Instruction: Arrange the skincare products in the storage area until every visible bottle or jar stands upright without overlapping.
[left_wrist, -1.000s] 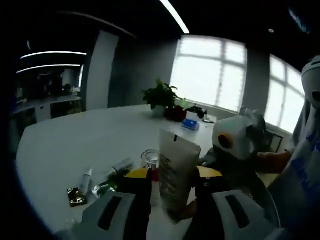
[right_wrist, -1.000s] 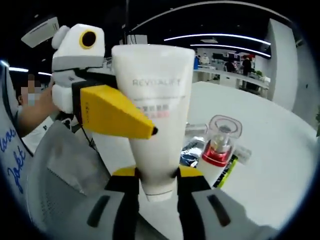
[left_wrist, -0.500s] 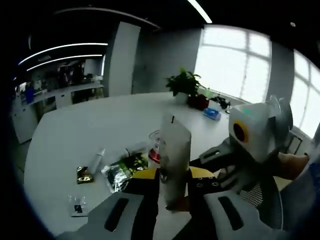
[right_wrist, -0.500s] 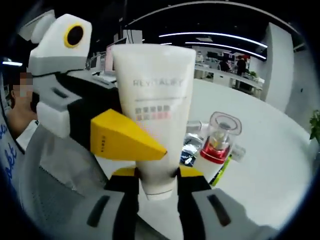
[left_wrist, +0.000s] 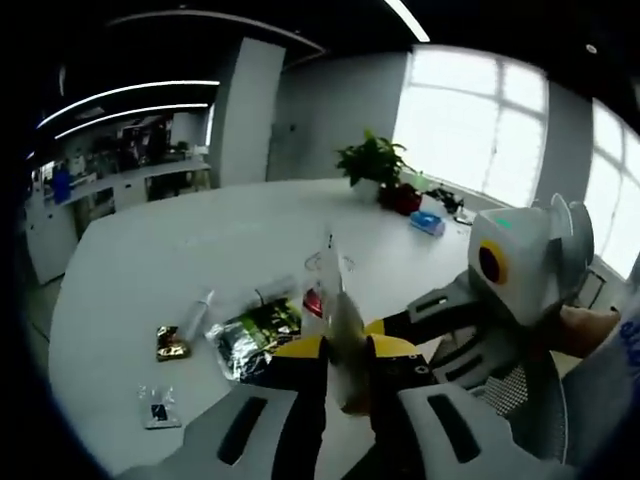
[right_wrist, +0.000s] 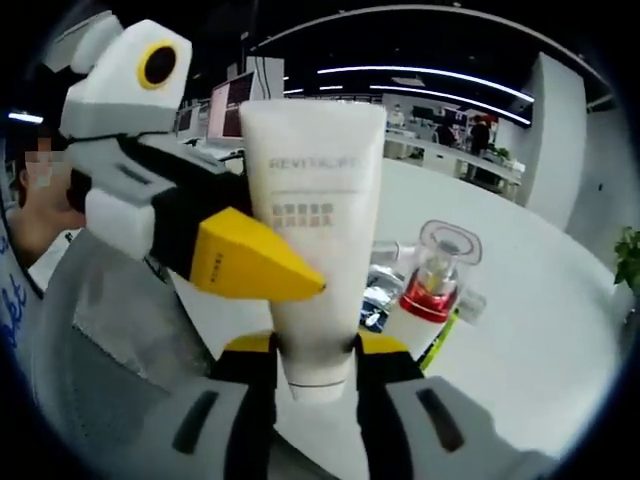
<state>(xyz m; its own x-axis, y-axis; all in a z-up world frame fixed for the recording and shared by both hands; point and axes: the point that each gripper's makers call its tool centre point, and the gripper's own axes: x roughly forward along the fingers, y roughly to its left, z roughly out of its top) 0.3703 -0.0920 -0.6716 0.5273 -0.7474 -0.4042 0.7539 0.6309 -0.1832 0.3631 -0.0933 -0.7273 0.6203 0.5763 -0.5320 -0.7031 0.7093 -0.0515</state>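
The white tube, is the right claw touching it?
Touching. In the right gripper view, the right claw squeezes the white tube near its bottom end.

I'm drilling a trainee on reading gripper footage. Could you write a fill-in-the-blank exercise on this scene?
1. Both grippers are shut on the white ____.
2. The left gripper's fingertips are coloured ____.
3. The bottle with the clear cap stands on the table, and the band under its cap is ____.
4. At the table's far end, by the windows, stands a potted ____.

Missing words: tube; yellow; red; plant
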